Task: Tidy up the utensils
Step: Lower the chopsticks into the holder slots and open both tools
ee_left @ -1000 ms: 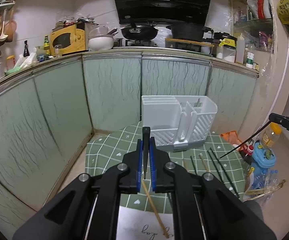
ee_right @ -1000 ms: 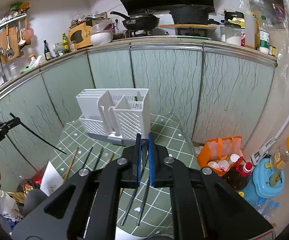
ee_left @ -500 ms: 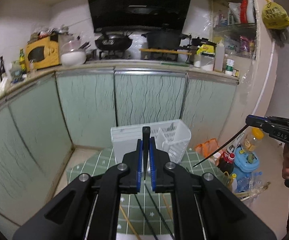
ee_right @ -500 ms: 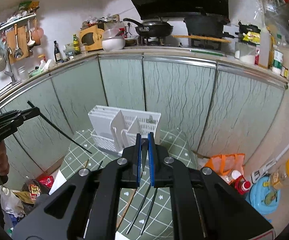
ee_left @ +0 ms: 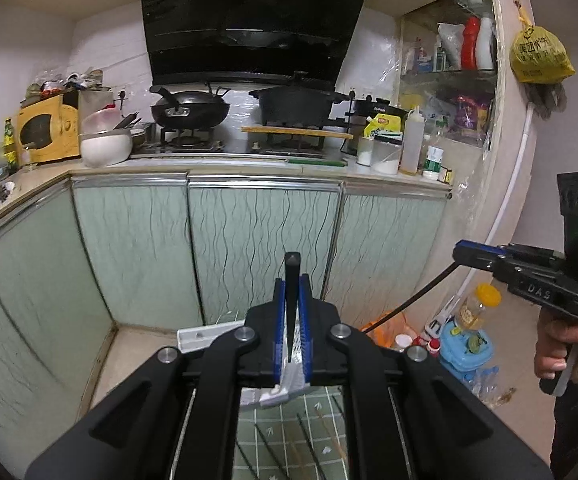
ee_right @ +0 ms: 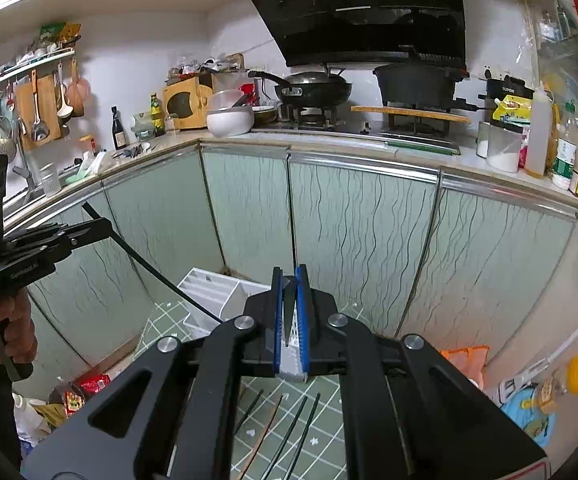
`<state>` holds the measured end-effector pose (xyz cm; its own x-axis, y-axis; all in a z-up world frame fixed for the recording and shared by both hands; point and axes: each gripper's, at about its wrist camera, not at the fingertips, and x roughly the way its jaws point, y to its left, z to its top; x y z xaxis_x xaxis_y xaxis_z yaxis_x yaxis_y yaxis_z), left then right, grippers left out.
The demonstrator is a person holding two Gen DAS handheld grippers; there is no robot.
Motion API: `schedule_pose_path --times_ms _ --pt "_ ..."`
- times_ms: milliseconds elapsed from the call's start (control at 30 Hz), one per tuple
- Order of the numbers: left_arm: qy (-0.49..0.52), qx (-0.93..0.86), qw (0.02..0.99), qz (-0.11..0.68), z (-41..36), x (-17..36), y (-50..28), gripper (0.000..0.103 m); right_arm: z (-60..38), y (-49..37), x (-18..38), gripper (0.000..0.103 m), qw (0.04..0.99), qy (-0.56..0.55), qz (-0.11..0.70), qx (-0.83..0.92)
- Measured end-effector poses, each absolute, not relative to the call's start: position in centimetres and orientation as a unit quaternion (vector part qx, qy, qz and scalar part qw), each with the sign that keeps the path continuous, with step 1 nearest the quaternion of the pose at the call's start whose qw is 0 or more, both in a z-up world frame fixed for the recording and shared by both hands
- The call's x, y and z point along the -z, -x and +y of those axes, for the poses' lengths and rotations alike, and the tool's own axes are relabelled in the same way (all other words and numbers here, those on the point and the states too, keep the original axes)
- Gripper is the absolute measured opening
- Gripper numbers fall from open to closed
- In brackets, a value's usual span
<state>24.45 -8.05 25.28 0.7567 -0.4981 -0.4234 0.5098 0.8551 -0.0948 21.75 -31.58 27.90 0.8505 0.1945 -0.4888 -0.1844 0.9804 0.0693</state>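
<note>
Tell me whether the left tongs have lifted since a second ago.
Yes. The left tongs, shut on a black chopstick, have tilted upward: the white slotted plastic utensil holder has dropped low behind them, and the black range hood fills the top.

Home kitchen, wok [ee_left: 189,109] on gas stove, range hood [ee_left: 249,20], cabinets [ee_left: 261,240]

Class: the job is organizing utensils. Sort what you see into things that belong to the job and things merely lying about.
Belongs to the job:
black chopstick in the right gripper
black chopstick in the left gripper
white utensil caddy
loose chopsticks on the green tablecloth

Lying about:
wok
black pot
white bowl
orange bag
</note>
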Motion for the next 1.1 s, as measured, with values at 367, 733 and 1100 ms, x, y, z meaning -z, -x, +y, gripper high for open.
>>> schedule_pose_path --times_ms 367,733,1100 --pt "-0.035 0.289 0.927 0.236 -12.9 -21.8 -29.5 0.008 -31.6 -27.5 -24.6 0.006 0.955 -0.011 0.277 -0.107" --pt "-0.042 0.288 0.918 0.269 -15.2 -15.4 -33.0 0.008 -32.3 -31.3 -17.7 0.006 0.946 -0.019 0.303 -0.112" --pt "-0.054 0.287 0.915 0.279 -16.2 -12.7 -33.7 0.008 -32.5 -32.3 -14.7 0.006 0.944 -0.031 0.306 -0.119"
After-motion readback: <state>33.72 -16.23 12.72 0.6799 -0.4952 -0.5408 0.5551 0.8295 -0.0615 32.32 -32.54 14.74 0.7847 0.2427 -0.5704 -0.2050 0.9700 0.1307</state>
